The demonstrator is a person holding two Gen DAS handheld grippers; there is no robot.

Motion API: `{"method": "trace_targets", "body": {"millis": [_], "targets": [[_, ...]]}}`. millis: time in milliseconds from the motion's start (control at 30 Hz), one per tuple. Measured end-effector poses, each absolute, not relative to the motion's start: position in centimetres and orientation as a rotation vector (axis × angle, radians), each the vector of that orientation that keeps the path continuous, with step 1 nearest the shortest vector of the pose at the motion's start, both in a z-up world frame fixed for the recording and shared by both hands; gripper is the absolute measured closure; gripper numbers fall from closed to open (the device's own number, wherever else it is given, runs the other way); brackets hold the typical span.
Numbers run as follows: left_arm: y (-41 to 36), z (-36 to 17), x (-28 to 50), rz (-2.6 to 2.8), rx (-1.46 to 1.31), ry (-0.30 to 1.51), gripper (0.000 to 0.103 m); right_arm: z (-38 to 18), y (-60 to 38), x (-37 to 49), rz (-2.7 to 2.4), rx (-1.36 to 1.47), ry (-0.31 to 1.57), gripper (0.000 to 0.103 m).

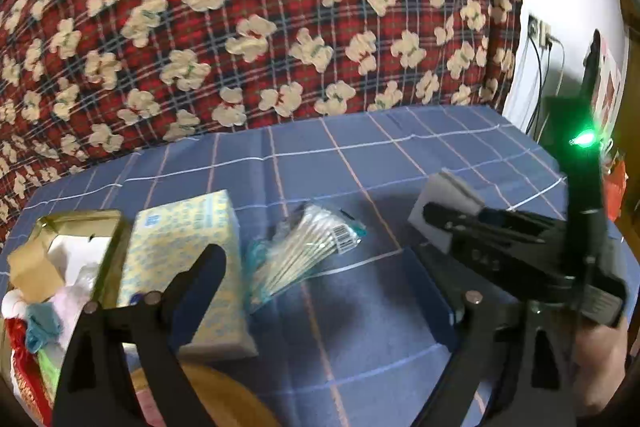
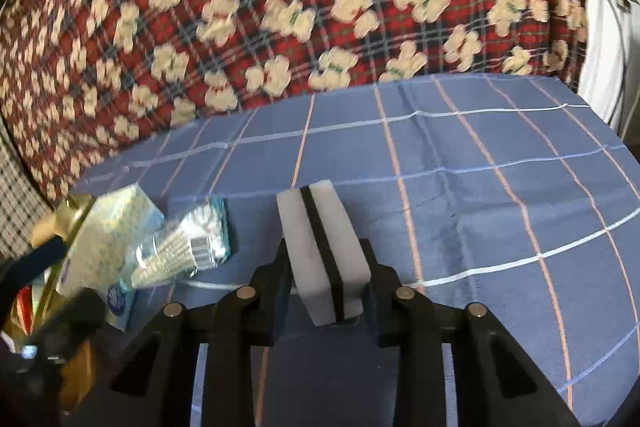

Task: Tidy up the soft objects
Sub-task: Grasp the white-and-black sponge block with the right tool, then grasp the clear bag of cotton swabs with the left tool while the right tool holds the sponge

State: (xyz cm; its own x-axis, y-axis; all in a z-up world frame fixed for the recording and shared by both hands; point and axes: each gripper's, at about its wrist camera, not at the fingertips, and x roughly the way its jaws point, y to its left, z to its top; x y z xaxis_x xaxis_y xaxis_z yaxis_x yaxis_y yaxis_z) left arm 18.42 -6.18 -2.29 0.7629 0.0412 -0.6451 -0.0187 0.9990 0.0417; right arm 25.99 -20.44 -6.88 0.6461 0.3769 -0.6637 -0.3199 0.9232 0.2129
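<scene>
A: In the right wrist view, your right gripper (image 2: 326, 283) is closed on a sponge (image 2: 320, 247), white with a black band through its middle. One finger (image 2: 276, 287) presses each broad face, and the sponge stands on edge between them, over the blue checked cloth (image 2: 500, 207).

B: And from the left wrist view?

A: There your right gripper (image 1: 448, 223) reaches in from the right, and the sponge (image 1: 444, 199) shows as a pale block at its tip, over the cloth (image 1: 360, 155). Your left gripper (image 1: 332, 275) has its jaws wide apart with nothing between them. One finger (image 1: 196, 279) rises in front of the tissue pack (image 1: 184, 255); the other sits low at the right.

B: Where do the other soft things lie?

A: The tissue pack, pale yellow with blue print, rests on the cloth just beside a gold-rimmed box (image 1: 108, 255) at the left edge. The box holds mixed cloth and paper items, too jumbled to name. A clear bag of cotton swabs (image 1: 296, 251) lies just right of the pack, between it and the sponge. A red plaid blanket with bear shapes (image 1: 260, 19) fills the background.
</scene>
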Motion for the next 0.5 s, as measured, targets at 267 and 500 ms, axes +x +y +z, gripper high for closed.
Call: {"method": "trace_targets", "body": {"millis": [267,500], "targets": [[-7.4,-4.0,21.3,0.028,0.005,0.818,0.036,-6.3,-22.5,25.6,0.342,0.172,0.712,0.07],[-8.2,-4.1,23.0,0.074,0.026,0.857,0.035,-6.0,-22.1,25.5,0.346,0.147,0.694,0.069]]}}
